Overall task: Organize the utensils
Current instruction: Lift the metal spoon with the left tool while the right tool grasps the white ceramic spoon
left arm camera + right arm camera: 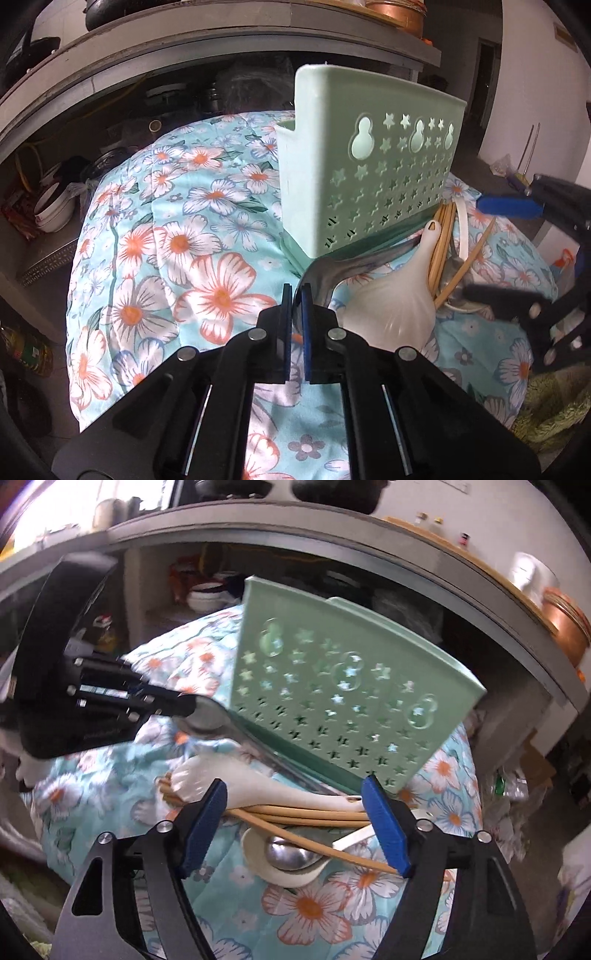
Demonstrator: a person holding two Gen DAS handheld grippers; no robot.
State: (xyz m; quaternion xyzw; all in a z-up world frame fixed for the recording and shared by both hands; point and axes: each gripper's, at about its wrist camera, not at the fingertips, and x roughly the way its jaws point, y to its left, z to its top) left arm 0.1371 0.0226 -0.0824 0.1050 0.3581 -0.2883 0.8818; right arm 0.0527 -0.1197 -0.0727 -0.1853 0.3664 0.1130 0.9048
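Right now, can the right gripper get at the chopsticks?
Probably yes: right gripper stands open with the chopsticks between its pads, nothing covering them; the white spoon lies close alongside.

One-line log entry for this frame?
left gripper: shut on metal spoon | right gripper: open above chopsticks | green caddy: upright

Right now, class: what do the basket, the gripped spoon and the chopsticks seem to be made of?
Basket: matte green plastic, likely; moulded star cut-outs.
Spoon: polished metal; mirror-like reflections.
Chopsticks: bamboo or wood, perhaps; smooth, tan, slight sheen.
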